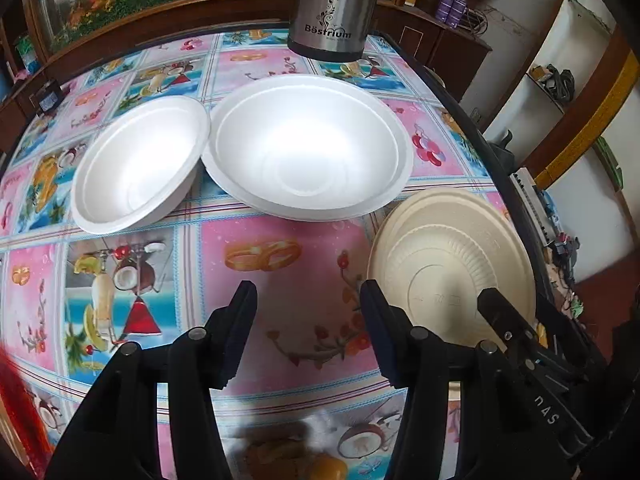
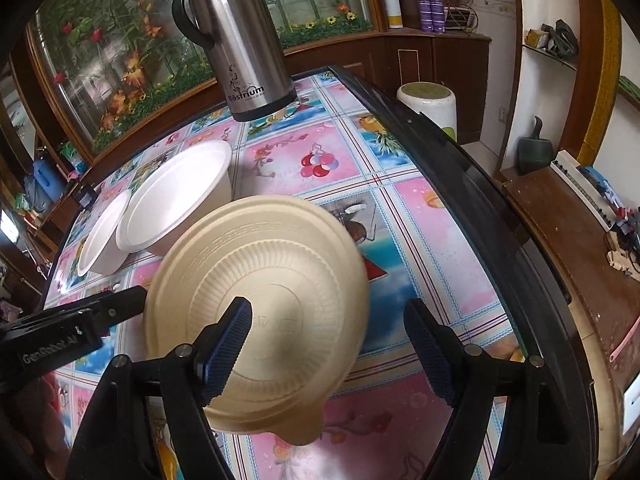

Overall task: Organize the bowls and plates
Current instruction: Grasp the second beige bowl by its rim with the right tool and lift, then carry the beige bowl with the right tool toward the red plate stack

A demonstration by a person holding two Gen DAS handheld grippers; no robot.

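Observation:
Two white foam bowls stand side by side on the patterned tablecloth: a smaller one (image 1: pixel 138 168) on the left and a larger one (image 1: pixel 308 146) on the right; both show in the right wrist view, small (image 2: pixel 102 232) and large (image 2: pixel 176 194). A stack of beige paper plates (image 1: pixel 452 252) lies near the table's right edge, also in the right wrist view (image 2: pixel 272 276). My left gripper (image 1: pixel 308 312) is open and empty over the cloth, left of the plates. My right gripper (image 2: pixel 328 328) is open over the plates, its left finger (image 2: pixel 228 344) above them.
A steel thermos jug (image 1: pixel 330 8) stands at the back of the table (image 1: pixel 280 248), behind the large bowl. The table's dark right edge (image 2: pixel 500 216) runs close beside the plates. A white stool (image 2: pixel 432 104) stands beyond it.

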